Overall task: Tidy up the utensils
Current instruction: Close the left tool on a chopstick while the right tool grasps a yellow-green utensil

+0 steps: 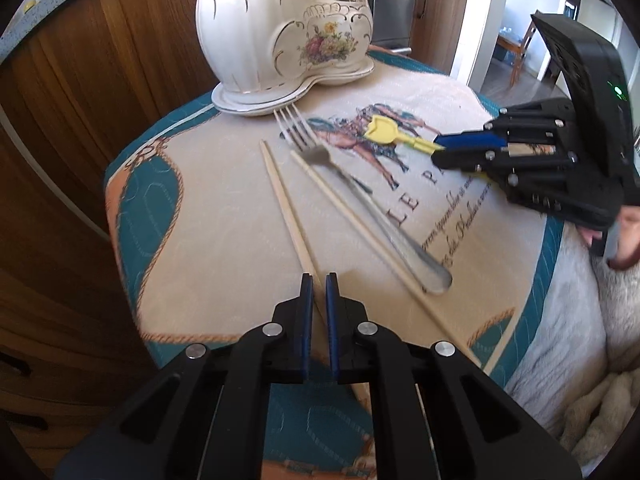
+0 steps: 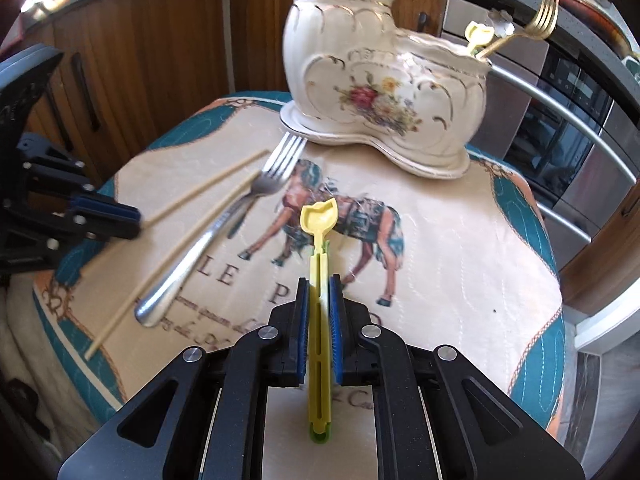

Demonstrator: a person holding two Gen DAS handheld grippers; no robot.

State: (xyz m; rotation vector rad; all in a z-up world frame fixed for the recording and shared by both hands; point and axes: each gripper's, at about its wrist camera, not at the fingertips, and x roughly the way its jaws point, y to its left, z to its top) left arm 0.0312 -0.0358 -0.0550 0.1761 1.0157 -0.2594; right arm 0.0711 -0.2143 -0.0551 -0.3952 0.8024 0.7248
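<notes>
A white floral ceramic holder (image 1: 280, 36) (image 2: 380, 80) stands at the far end of the cloth. It holds a gold fork (image 2: 536, 20) and a yellow utensil (image 2: 478, 36). Two wooden chopsticks (image 1: 294, 224) (image 2: 200, 196) and a silver fork (image 1: 360, 196) (image 2: 224, 224) lie on the cloth. My left gripper (image 1: 319, 280) is nearly shut around the near end of one chopstick. My right gripper (image 2: 319, 280) (image 1: 440, 148) is shut on a yellow plastic utensil (image 2: 318, 240) (image 1: 386, 130), held above the cloth.
The cloth with a horse print (image 2: 440, 280) covers a small round table. Wooden cabinets (image 1: 80, 120) stand behind and to the left. A steel oven with a bar handle (image 2: 560, 120) is at the right. A grey blanket (image 1: 568, 320) lies beside the table.
</notes>
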